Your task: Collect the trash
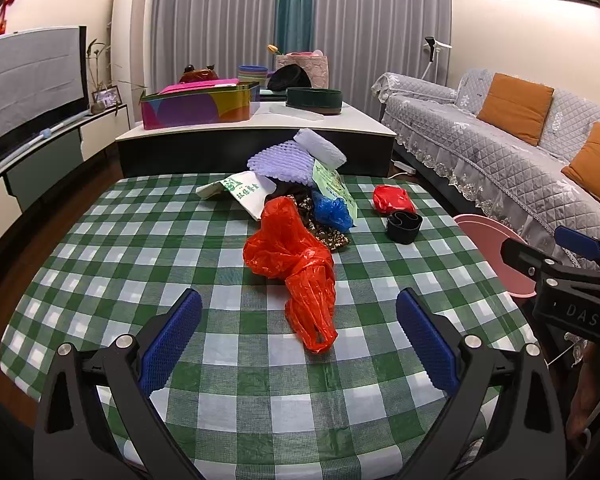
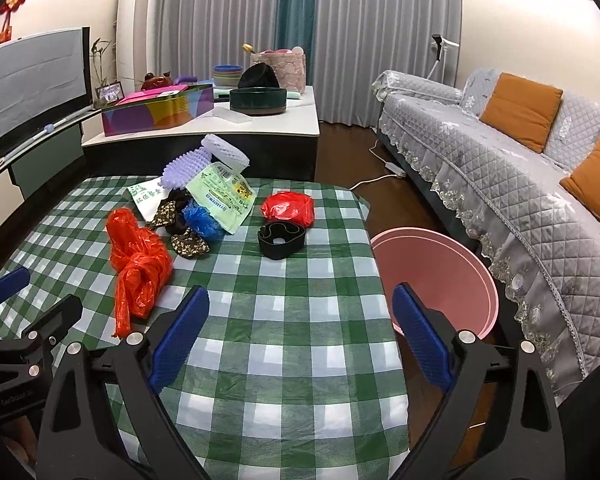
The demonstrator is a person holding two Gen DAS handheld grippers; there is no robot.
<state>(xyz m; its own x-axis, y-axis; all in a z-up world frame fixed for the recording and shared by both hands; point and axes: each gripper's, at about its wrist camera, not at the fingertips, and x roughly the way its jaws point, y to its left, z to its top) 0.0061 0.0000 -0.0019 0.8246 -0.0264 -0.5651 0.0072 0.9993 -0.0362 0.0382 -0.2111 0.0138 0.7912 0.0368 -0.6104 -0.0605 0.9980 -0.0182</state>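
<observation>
Both your left gripper (image 1: pixel 298 332) and right gripper (image 2: pixel 300 330) gape empty; all trash (image 2: pixel 204 208) remains toward the tabletop's (image 2: pixel 292 360) far edge, the pink bin (image 2: pixel 452 264) apparently unfilled.

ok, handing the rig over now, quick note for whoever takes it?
Left gripper: open, empty, above the checked table, facing the long orange bag.
Right gripper: open, empty, near the table's right edge.
Trash all still on the table: orange bag, small red bag, black band, far pile of wrappers, blue bag and cloth.
Pink bin on the floor at right; nothing visible inside.
Left: everything.
</observation>
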